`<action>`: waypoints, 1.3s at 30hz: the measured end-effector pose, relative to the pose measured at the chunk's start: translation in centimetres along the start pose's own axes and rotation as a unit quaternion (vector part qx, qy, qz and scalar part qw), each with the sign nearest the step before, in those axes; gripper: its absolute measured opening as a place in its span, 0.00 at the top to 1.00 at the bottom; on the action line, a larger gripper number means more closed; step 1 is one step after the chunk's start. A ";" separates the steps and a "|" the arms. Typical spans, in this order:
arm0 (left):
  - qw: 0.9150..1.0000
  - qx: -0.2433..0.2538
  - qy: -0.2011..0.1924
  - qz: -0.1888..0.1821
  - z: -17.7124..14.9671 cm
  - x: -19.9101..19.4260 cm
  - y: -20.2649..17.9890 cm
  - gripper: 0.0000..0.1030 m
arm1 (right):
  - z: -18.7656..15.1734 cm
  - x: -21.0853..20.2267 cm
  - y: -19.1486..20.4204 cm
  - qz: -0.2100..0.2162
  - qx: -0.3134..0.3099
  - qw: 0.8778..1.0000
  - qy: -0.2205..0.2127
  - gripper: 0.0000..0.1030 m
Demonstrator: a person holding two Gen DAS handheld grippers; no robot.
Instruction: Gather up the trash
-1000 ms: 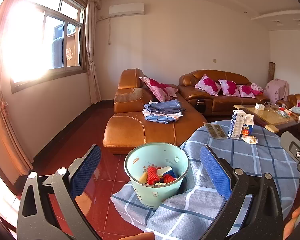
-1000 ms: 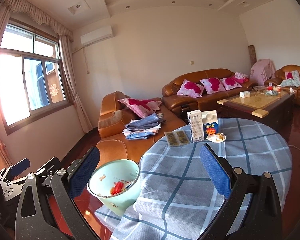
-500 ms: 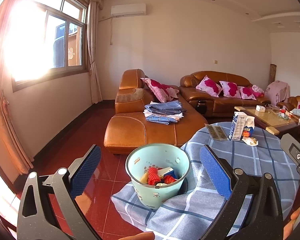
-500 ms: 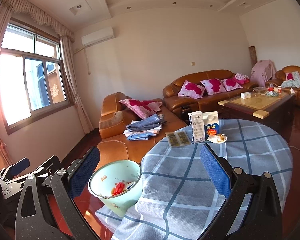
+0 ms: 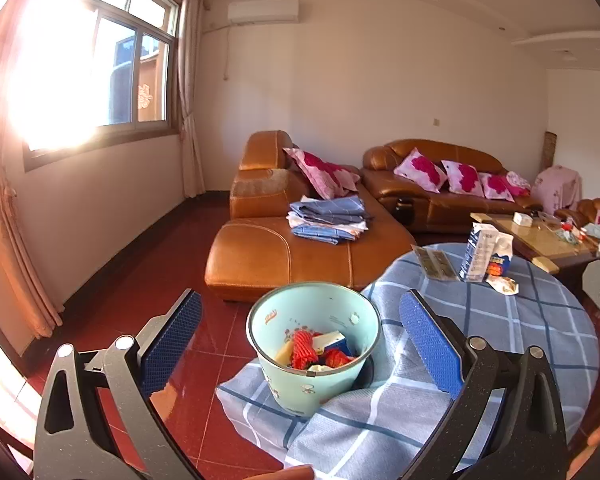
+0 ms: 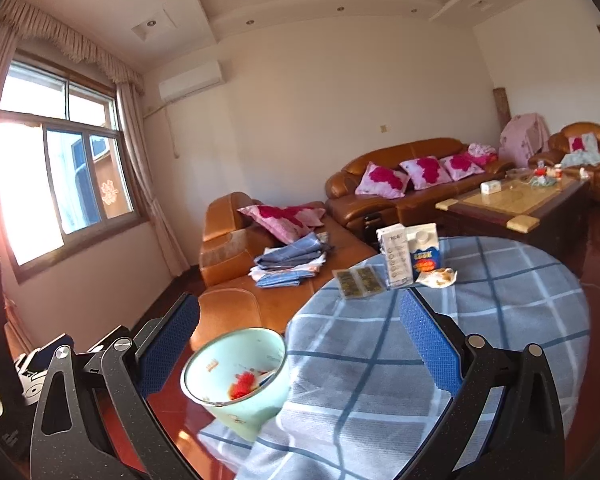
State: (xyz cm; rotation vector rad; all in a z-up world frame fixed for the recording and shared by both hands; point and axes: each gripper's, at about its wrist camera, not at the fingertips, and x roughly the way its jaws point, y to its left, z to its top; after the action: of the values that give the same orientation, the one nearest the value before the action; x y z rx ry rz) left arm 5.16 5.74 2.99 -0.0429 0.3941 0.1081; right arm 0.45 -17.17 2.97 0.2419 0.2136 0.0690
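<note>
The left gripper (image 5: 300,336) and right gripper (image 6: 300,336) both stand spread wide with nothing between the blue pads. The mint trash bin (image 5: 314,344), holding red and blue scraps, sits at lower centre of the left view, against the checked tablecloth (image 6: 480,320). Two cartons (image 6: 410,254), a crumpled wrapper (image 6: 436,277) and flat packets (image 6: 358,282) lie together at the table's far edge, centre right of the right view.

The bin (image 5: 314,344) is pale green, with red, yellow and blue-white trash (image 5: 314,354) inside. The tablecloth (image 5: 512,332) is grey-blue with dark blue and white checks. At 12 o'clock from the bin, the sofa (image 5: 284,256) is orange-brown leather; its pillows (image 5: 420,165) are pink with red flowers. The floor (image 5: 140,280) is dark red tiles.
</note>
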 end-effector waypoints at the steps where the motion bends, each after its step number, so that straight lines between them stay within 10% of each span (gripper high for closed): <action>1: 1.000 0.005 0.009 -0.011 0.0 0.3 -0.1 0.06 | 0.1 0.1 0.0 -0.004 -0.003 1.000 0.001 0.05; 39: 1.000 0.023 -0.012 0.007 -0.1 -1.0 -0.1 0.06 | -0.4 -0.6 0.2 -0.006 0.000 1.000 -0.002 0.05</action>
State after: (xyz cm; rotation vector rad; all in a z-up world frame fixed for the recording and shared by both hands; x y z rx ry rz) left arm 4.25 5.52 3.29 0.0056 0.3726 0.1126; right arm -0.25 -16.91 2.75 0.2402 0.2109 0.0573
